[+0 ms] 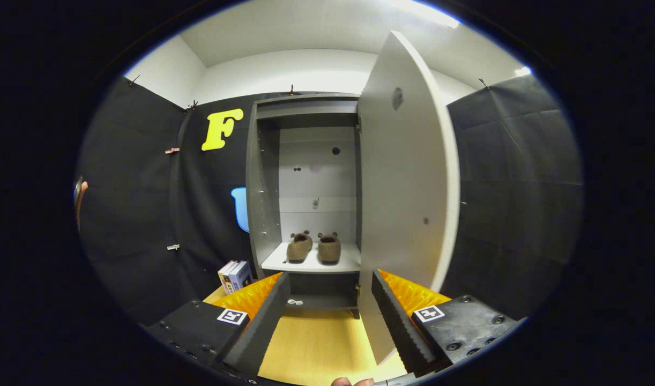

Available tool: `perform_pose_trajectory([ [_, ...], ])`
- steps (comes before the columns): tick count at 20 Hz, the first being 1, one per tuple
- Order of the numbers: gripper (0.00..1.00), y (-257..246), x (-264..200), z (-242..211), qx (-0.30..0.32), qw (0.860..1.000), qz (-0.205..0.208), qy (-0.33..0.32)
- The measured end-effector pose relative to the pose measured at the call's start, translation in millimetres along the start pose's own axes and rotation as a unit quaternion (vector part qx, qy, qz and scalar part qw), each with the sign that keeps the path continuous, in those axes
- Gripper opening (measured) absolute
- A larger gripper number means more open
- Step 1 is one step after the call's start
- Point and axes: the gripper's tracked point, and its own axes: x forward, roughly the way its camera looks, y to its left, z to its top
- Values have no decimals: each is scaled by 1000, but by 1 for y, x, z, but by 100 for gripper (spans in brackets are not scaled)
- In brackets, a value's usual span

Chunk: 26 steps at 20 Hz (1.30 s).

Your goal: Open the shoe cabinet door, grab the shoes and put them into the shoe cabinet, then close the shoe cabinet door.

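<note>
A tall grey shoe cabinet (263, 177) stands straight ahead against the booth's wall. Its door (405, 187) is swung open to the right, edge-on toward me. Two brown fuzzy shoes (314, 247) sit side by side on the cabinet's white shelf (306, 264), toes pointing inward. My gripper (330, 308) is open, well back from the cabinet, with nothing between its fingers. The door's lower edge runs down close to the right finger (400, 321); the left finger (263, 321) is apart from everything.
A wooden floor (317, 343) lies below the fingers. Two or three books (235, 276) stand on the floor left of the cabinet. A small white object (295, 302) lies in the cabinet's bottom compartment. Part of a hand (80, 199) shows far left.
</note>
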Motion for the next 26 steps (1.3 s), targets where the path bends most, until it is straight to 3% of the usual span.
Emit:
perform_pose_trajectory([
  [4, 97, -47, -30, 5, -4, 1000, -17, -2],
  [8, 97, -113, -36, 9, 0, 997, -72, 3],
  [15, 98, -197, 14, 11, -20, 992, -126, 10],
  [20, 99, -210, 55, 13, -2, 992, -126, 16],
  [26, 98, -199, 56, 12, 4, 990, -138, 14],
])
